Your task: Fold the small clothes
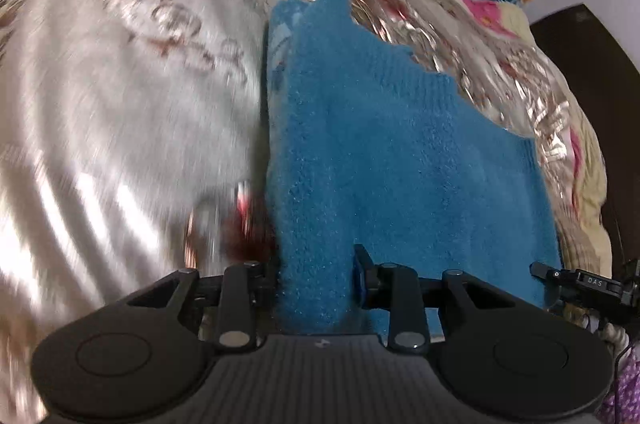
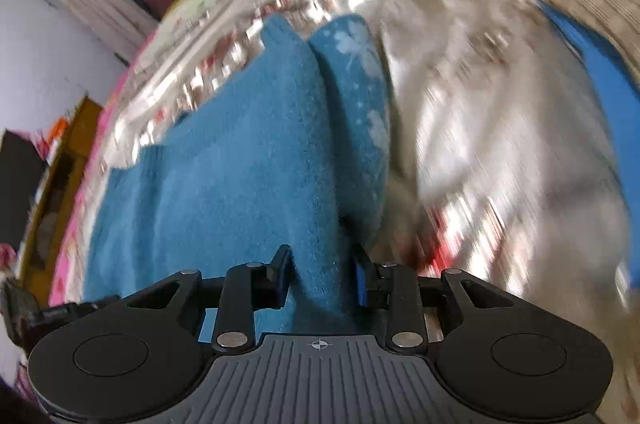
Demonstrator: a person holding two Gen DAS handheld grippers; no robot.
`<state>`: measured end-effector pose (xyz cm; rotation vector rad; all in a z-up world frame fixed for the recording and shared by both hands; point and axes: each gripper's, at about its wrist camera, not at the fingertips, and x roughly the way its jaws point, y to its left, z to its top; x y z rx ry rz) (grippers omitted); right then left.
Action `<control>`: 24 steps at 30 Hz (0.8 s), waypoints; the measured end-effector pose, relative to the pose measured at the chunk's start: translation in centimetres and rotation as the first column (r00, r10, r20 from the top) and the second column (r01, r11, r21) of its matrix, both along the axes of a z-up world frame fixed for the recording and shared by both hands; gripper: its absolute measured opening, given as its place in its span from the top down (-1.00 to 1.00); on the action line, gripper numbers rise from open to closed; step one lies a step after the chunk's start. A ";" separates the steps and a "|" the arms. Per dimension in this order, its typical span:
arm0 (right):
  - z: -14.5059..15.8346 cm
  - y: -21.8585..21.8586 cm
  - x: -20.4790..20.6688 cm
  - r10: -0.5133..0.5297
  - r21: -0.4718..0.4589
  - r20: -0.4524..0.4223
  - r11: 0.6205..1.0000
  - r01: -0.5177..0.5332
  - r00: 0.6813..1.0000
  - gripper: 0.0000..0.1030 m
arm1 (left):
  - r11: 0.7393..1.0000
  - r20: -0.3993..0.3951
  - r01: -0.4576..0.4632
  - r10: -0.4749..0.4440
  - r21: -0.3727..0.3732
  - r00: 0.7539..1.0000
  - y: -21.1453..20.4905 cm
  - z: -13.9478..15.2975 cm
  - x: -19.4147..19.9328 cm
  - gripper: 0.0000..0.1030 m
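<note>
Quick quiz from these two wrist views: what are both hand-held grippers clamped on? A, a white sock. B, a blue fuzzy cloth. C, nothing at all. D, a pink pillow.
B: the blue fuzzy cloth passes between the fingers of the left hand-held gripper and, in the right wrist view, of the right hand-held gripper, stretched over the shiny patterned bedspread.

Right gripper (image 2: 320, 276) clamped on a fold of blue fleece garment (image 2: 224, 175), raised above a shiny, blurred bedspread (image 2: 500, 127). White flower prints on its turned-over right edge. Another gripper (image 2: 52, 312) at far left.
</note>
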<state>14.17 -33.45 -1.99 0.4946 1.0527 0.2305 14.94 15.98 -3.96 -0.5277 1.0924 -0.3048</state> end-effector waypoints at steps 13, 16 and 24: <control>5.3 2.6 1.0 0.043 -0.239 0.261 0.971 0.021 0.964 -0.04 | 0.989 0.159 -0.055 0.034 0.134 0.987 -0.5 4.4 -1.3 0.24; 3.9 3.6 3.9 0.048 -0.270 0.253 0.963 0.022 0.966 -0.08 | 0.985 0.163 -0.055 0.028 0.163 0.986 -0.9 4.1 -0.7 0.23; 2.7 5.8 5.6 0.112 -0.349 0.246 0.937 -0.020 0.963 0.77 | 0.980 0.168 -0.049 0.016 0.195 0.986 -1.8 3.6 0.9 0.22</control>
